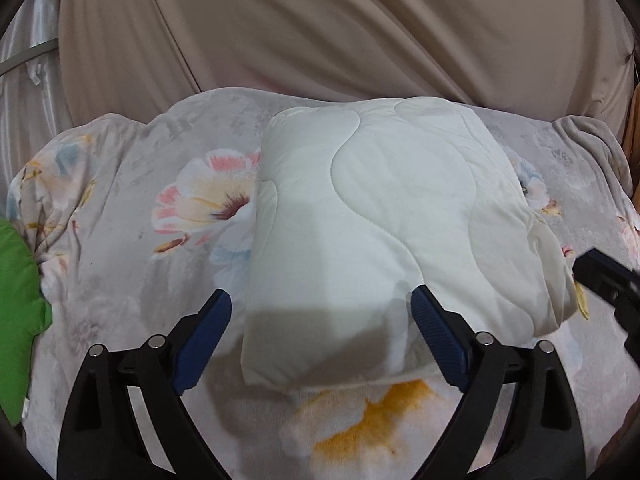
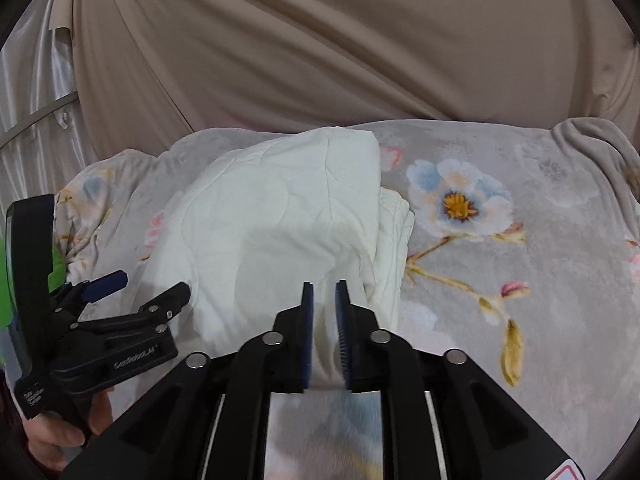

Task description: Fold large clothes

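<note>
Beige cloth (image 1: 320, 28) hangs in slanting folds across the whole back of both views; below it a grey plush blanket (image 1: 120, 264) printed with pale flowers covers the surface; on that blanket lies the task's thing, a white quilted cover (image 1: 360, 216), folded into a thick, roughly square bundle near the middle, its layered edges showing on the right side in the right wrist view; a green cloth (image 1: 16, 312) pokes in at the far left edge; the left claw (image 1: 322, 300) tilts down toward the near edge of the bundle with its blue pads spread wide, one pad over the blanket beside the bundle and the other over the white fabric, gripping nothing; a hand (image 2: 60, 436) holds its handle from below in the right wrist view; the right claw (image 2: 325, 292) also slopes downward, jaws narrowly parted over the bundle's near right corner, white fabric seen in the gap, though whether the pads pinch it I cannot tell.
</note>
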`<state>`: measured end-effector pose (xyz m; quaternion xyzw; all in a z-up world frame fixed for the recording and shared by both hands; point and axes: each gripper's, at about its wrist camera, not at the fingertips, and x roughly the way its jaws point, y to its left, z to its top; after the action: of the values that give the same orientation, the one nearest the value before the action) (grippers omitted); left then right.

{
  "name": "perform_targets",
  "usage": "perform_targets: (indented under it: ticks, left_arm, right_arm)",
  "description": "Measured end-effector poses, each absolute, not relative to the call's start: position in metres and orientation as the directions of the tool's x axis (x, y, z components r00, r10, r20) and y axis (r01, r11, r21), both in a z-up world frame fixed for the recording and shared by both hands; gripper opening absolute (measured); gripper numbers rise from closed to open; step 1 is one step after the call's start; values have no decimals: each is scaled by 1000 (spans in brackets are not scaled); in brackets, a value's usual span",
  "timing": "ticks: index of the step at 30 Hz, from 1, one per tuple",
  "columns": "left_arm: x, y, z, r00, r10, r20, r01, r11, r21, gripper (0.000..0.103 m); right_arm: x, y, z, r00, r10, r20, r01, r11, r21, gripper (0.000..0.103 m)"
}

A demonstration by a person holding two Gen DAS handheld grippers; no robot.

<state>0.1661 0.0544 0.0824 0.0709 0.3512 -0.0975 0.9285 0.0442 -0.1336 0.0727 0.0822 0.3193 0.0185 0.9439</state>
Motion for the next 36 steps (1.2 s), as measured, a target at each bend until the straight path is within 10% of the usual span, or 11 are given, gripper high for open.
perform_targets:
  ticks: [10, 36]
  left_arm:
    - [122, 63, 39, 716, -136, -685, 206, 978, 20, 95]
    - [113, 53, 7, 747, -53, -663, 151, 984, 92, 95]
  right_arm:
    - [-3, -105, 13, 784, -36, -619, 100, 993, 68, 49]
    - [2, -93, -20, 753, -65, -655, 129, 990, 50, 50]
